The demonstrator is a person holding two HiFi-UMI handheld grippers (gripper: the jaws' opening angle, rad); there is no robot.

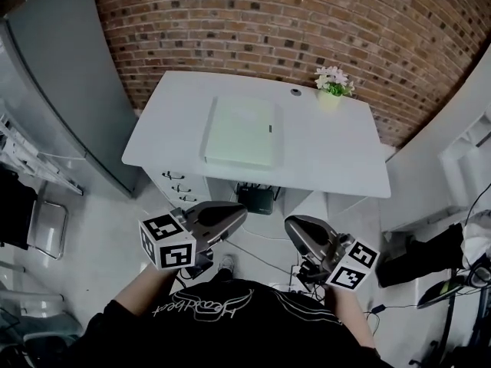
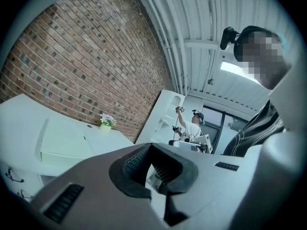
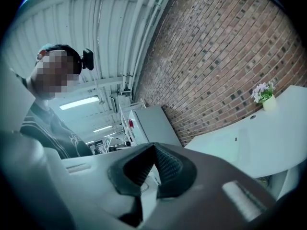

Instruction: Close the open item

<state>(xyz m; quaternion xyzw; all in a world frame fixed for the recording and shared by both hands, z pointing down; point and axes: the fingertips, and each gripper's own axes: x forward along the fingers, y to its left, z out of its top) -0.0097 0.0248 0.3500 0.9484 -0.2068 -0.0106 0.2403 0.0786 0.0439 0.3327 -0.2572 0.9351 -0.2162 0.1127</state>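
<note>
The left gripper (image 1: 239,211) and the right gripper (image 1: 291,225) are held close to the person's body, tips angled toward each other; in each gripper view the ribbed dark pads meet at the tip with nothing between them. Each carries a cube of square black-and-white markers, the left cube (image 1: 167,241) at about 8 o'clock from its jaws, the right cube (image 1: 352,264) at about 4 o'clock. Nothing stands between the grippers and the white desk (image 1: 330,156) at 12 o'clock. On its smooth top, left of centre, lies the green item (image 1: 241,131), a pale, flat rectangular slab, well apart from both grippers. At 1 o'clock from it stands a small pot of pale flowers (image 1: 331,90), with a round dark cable hole (image 1: 295,92) between them. Drawers with dark handles (image 1: 178,186) fill the desk's left front, and a black box (image 1: 256,199) sits underneath. Behind runs a rough red brick wall (image 1: 268,21); a smooth grey cabinet (image 1: 65,75) stands at 10 o'clock on the pale floor (image 1: 100,244).
</note>
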